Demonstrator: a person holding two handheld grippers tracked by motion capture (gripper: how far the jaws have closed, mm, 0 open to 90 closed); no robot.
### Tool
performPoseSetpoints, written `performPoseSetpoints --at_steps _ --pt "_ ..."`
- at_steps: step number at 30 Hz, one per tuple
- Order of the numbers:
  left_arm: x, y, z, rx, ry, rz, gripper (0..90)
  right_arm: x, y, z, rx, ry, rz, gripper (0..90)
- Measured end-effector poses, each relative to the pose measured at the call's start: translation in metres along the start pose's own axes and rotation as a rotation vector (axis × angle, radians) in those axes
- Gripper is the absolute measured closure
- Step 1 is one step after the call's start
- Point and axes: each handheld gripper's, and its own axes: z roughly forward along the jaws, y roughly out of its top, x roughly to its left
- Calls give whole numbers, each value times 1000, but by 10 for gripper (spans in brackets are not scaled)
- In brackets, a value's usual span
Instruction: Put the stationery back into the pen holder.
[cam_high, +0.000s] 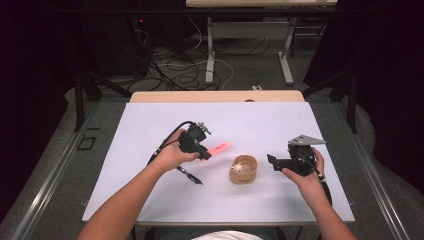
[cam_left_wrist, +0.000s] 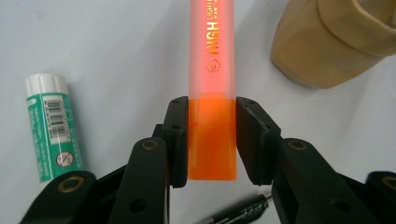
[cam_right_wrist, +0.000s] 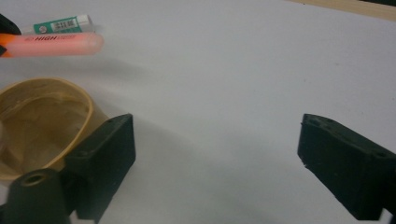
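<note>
- We see the black pen (cam_high: 189, 175) nearest the person, lying flat on the white table (cam_high: 150, 125) just below the left hand (cam_high: 172, 156); in the left gripper view just its tip pokes in at the bottom edge, rest cut off.
- Our left gripper (cam_left_wrist: 211, 140) is clamped on the orange highlighter (cam_left_wrist: 211, 84), pads pressing both sides of the darker orange end. The pale cap end sticks out past the jaws, and the marker is held off the table.
- In the high view the highlighter points right, toward the tan cup (cam_high: 243, 169), close to it but not touching.
- The cup stands upright between the two grippers. Something pale sits inside; we can't make out what.
- Our right gripper (cam_right_wrist: 215, 158) has its jaws spread wide, nothing between them, bare table ahead. Its left jaw sits just beside the cup's rim and covers part of it; contact unclear.
- The green-and-white glue stick (cam_left_wrist: 52, 126) lies flat left of the left jaws. In the right gripper view it lies just beyond the highlighter, partly cut off by it.
- Past the table's far edge: floor cables (cam_high: 175, 65), dark and hard to sort out.
</note>
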Motion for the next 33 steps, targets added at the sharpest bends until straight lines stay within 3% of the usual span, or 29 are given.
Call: performPoseSetpoints --at_steps 8,11,20,27,33 --pt "-9 0 -19 -15 -14 -31 670 15 14 -4 -23 9 -132 81" --pt "-12 1 -26 -23 -22 -38 670 22 20 -7 -38 17 -208 178" --pt "-20 3 -41 -15 -37 -33 670 44 35 -11 -66 59 -404 309" --pt "-21 0 -48 -16 -38 -46 669 63 42 -12 -154 78 -605 357" --pt "-24 -4 -51 -21 -59 -68 670 86 47 -13 -141 93 -779 357"
